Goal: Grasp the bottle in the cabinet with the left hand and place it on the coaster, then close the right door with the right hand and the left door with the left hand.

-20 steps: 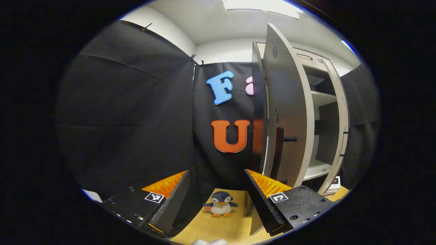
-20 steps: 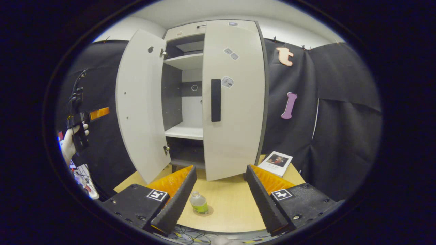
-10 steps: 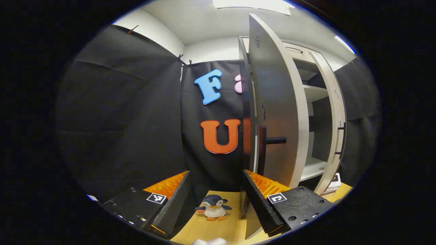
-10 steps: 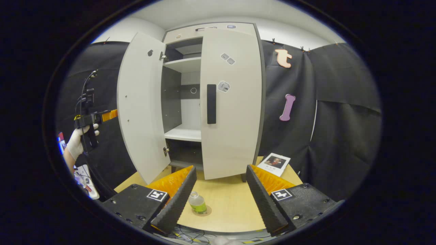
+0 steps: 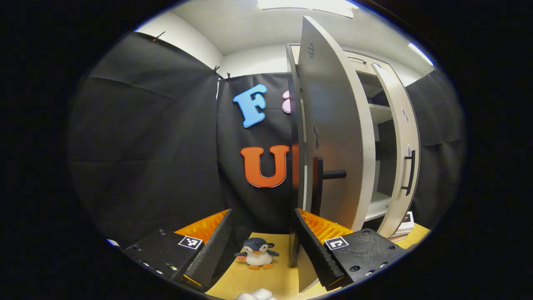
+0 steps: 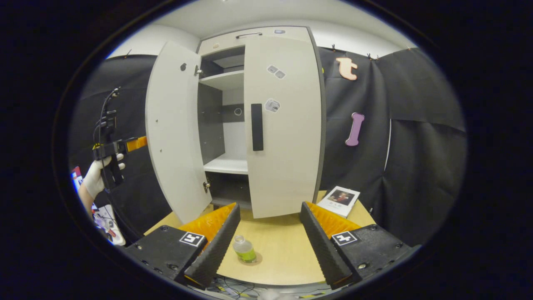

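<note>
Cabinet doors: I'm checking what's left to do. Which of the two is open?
The left door, on the side of the left claw, swings wide open. The right door, bearing the black handle, looks shut.

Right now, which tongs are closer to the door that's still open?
Left. The left tongs sit just behind the left door, at its outer face. The right tongs hang back over the table.

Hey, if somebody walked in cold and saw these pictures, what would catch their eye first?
Probably the tall white two-door cabinet on the pale wooden table, its left door swung open. Next, the small clear bottle of green liquid on a coaster in front, and the toy penguin behind that door.
</note>
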The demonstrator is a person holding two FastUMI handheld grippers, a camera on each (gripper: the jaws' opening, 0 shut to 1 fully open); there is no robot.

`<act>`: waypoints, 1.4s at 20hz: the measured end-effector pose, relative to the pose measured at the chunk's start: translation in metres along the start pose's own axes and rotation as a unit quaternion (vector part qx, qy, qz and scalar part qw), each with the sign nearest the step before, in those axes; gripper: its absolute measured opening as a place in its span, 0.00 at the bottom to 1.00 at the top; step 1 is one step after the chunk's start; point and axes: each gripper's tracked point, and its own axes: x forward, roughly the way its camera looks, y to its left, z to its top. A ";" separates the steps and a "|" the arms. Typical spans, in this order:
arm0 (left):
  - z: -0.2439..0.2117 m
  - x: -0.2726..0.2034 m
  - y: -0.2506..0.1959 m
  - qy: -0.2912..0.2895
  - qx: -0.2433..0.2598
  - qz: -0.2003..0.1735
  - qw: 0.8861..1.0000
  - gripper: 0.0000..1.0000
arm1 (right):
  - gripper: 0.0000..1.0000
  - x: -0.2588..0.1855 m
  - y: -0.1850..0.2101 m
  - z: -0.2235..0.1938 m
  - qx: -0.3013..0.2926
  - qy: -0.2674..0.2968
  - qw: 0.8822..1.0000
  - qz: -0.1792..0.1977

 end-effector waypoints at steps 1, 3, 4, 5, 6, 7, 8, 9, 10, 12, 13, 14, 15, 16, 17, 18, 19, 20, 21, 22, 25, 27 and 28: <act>0.000 -0.001 -0.008 -0.001 -0.002 -0.005 1.000 0.91 | 0.94 0.000 -0.002 -0.001 -0.001 0.001 1.000 0.000; 0.000 -0.004 -0.027 -0.004 -0.005 -0.021 1.000 0.91 | 0.94 0.000 -0.005 -0.003 -0.003 0.005 1.000 0.000; 0.001 -0.005 -0.040 -0.005 -0.005 -0.032 0.999 0.91 | 0.94 0.000 -0.008 -0.004 -0.003 0.005 1.000 -0.001; 0.002 -0.004 -0.053 -0.006 -0.002 -0.042 0.999 0.91 | 0.94 0.000 -0.010 -0.004 -0.003 0.006 1.000 -0.001; 0.002 -0.004 -0.066 -0.006 -0.001 -0.053 0.999 0.91 | 0.94 0.000 -0.013 -0.004 -0.002 0.005 1.000 -0.002; 0.001 -0.003 -0.079 -0.006 0.001 -0.066 0.998 0.91 | 0.94 0.000 -0.015 -0.002 -0.001 0.005 1.000 -0.003; 0.000 0.001 -0.093 -0.003 -0.005 -0.075 0.997 0.91 | 0.94 0.001 -0.017 -0.002 -0.001 0.005 1.000 -0.004; -0.002 0.003 -0.103 -0.001 -0.012 -0.082 0.997 0.91 | 0.94 0.001 -0.018 0.000 -0.002 0.005 1.000 -0.005; -0.003 0.005 -0.114 0.002 -0.015 -0.088 0.996 0.92 | 0.94 0.001 -0.020 0.001 -0.004 0.004 1.000 -0.006; -0.007 0.004 -0.127 0.012 -0.016 -0.101 0.995 0.98 | 0.94 0.001 -0.022 0.005 -0.005 0.000 1.000 -0.009; -0.007 0.001 -0.133 0.013 -0.013 -0.101 0.995 0.99 | 0.94 0.001 -0.021 0.006 -0.004 -0.003 1.000 -0.010; -0.010 -0.002 -0.138 0.016 -0.009 -0.104 0.994 0.97 | 0.94 0.000 -0.020 0.008 -0.005 -0.006 1.000 -0.010; -0.013 -0.008 -0.141 0.018 -0.005 -0.107 0.994 0.93 | 0.94 0.000 -0.019 0.010 -0.005 -0.008 1.000 -0.011; -0.015 -0.016 -0.145 0.022 -0.002 -0.114 0.993 0.94 | 0.94 0.000 -0.018 0.011 -0.007 -0.011 1.000 -0.012; -0.016 -0.025 -0.147 0.021 0.000 -0.116 0.993 0.94 | 0.94 0.000 -0.017 0.013 -0.008 -0.014 1.000 -0.013; -0.015 -0.033 -0.146 0.016 0.002 -0.115 0.993 0.94 | 0.94 0.001 -0.014 0.014 -0.010 -0.017 1.000 -0.013; -0.013 -0.041 -0.143 0.013 0.003 -0.112 0.994 0.93 | 0.94 0.001 -0.014 0.015 -0.010 -0.019 1.000 -0.015; -0.012 -0.049 -0.141 0.012 0.003 -0.108 0.994 0.93 | 0.94 0.002 -0.012 0.016 -0.010 -0.021 1.000 -0.016; -0.014 -0.058 -0.140 0.013 0.001 -0.105 0.994 0.93 | 0.94 0.003 -0.010 0.016 -0.009 -0.023 1.000 -0.018; -0.014 -0.067 -0.137 0.012 0.001 -0.103 0.995 0.94 | 0.94 0.004 -0.009 0.017 -0.008 -0.026 0.999 -0.020; -0.022 -0.089 -0.121 0.019 0.005 -0.079 0.997 0.94 | 0.96 0.003 -0.007 0.021 -0.006 -0.037 0.999 -0.028; -0.029 -0.104 -0.115 0.024 0.005 -0.066 0.998 0.94 | 0.96 0.001 -0.006 0.026 -0.002 -0.049 0.998 -0.033; -0.035 -0.111 -0.112 0.029 0.004 -0.062 0.998 0.93 | 0.96 0.001 -0.005 0.028 -0.002 -0.054 0.998 -0.035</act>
